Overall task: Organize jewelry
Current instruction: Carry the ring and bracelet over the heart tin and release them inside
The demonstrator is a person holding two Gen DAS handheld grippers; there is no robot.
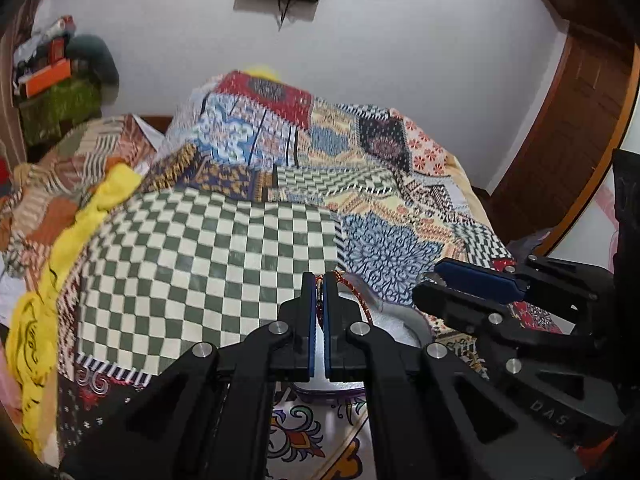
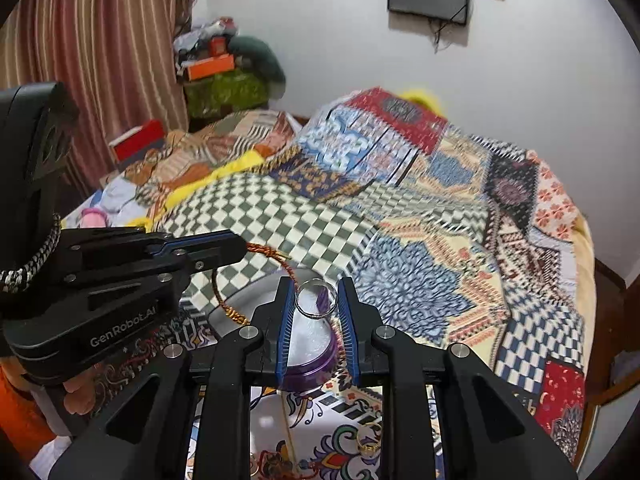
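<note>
Ring (image 2: 316, 298) is sitting pinched between the blue pads of the right hand-held gripper (image 2: 316, 304), a silver band held upright by its two sides, its opening facing the camera. It is hanging just above a purple box (image 2: 310, 364) with a white lining, which is resting on the patchwork quilt (image 2: 420, 280) covering the bed.

Over on the left, the left hand-held gripper (image 1: 319, 300) is clamping nearly shut on a red-and-gold cord (image 1: 352, 286); in the right wrist view that cord (image 2: 256, 248) is trailing from the gripper tip (image 2: 236, 250), looping down past the box rim and ending in a small gold piece (image 2: 236, 315) lying near the box. The two grippers are working close together, the left one coming in from the side of the ring. Lower down on the quilt, near the right gripper's base, a small gold ring (image 2: 370, 446) is lying apart from the box.
</note>
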